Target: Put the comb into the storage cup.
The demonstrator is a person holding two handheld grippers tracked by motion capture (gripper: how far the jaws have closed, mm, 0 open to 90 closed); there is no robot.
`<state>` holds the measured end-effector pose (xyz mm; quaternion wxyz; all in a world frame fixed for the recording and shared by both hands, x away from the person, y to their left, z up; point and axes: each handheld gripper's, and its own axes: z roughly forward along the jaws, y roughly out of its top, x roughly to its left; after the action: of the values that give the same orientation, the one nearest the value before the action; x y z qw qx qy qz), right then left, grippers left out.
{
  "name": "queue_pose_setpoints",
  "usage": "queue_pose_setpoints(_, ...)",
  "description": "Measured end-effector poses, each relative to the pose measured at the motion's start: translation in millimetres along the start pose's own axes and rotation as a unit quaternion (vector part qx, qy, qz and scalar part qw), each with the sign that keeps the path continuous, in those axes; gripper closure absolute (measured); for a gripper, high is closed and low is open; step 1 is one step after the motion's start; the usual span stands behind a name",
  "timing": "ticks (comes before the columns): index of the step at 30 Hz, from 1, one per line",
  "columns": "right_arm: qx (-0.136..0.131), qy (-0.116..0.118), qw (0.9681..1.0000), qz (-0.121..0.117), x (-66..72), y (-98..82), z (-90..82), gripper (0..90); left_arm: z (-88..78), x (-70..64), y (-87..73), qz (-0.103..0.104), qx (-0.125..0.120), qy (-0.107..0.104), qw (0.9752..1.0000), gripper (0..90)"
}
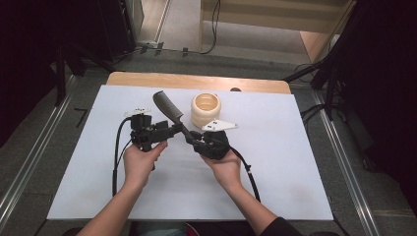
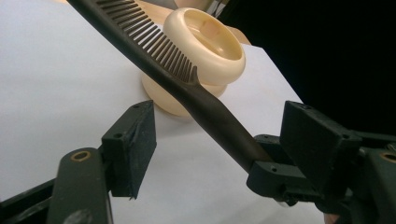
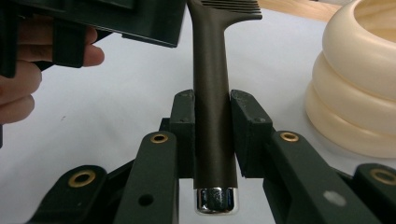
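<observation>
The comb extends over the table, its handle between the right gripper pads. The ribbed holder stands behind, right of the comb. The left gripper sits left of the handle.

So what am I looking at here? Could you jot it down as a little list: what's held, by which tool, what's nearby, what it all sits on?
Held thing: dark comb, gripped by its handle, teeth end up off the table
Holding tool: right tool, jaws shut on the comb's handle
Other tool: left tool, jaws open on either side of the handle, not pressing it
Nearby: cream ribbed cup, upright behind the comb
Surface: white table
</observation>
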<state>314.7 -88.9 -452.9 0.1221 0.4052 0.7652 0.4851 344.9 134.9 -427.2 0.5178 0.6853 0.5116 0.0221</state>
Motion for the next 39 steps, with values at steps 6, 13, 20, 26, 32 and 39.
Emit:
queue_pose_setpoints(6, -0.006, 0.003, 1.0, 0.005, 2.3, 0.0, 3.7, 70.2, 4.9, 1.4, 0.5, -0.015, -0.007, 0.001, 0.9999, 31.2)
queue_pose_setpoints(13, -0.012, 0.006, 0.9999, 0.009, 5.2, -0.4, 7.5, 70.2, 11.6, 0.5, -0.9, -0.023, -0.005, 0.004, 0.9997, 36.3)
queue_pose_setpoints(20, -0.021, 0.005, 0.9997, 0.013, 8.2, -0.3, 8.4, 70.2, 13.2, -1.2, -1.9, -0.033, -0.012, 0.006, 0.9994, 42.9)
queue_pose_setpoints(26, -0.025, 0.006, 0.9996, 0.014, 9.6, -0.4, 9.0, 70.2, 12.7, 3.1, -2.9, -0.051, -0.02, 0.009, 0.9985, 49.1)
queue_pose_setpoints(32, -0.026, 0.008, 0.9996, 0.011, 13.3, -0.4, 11.5, 70.2, 12.0, 8.0, -3.1, -0.076, -0.018, 0.004, 0.9969, 55.2)
queue_pose_setpoints(39, -0.026, 0.008, 0.9996, 0.008, 14.0, -0.9, 13.0, 70.2, 12.1, 12.0, -3.2, -0.09, -0.011, 0.0, 0.9959, 60.4)
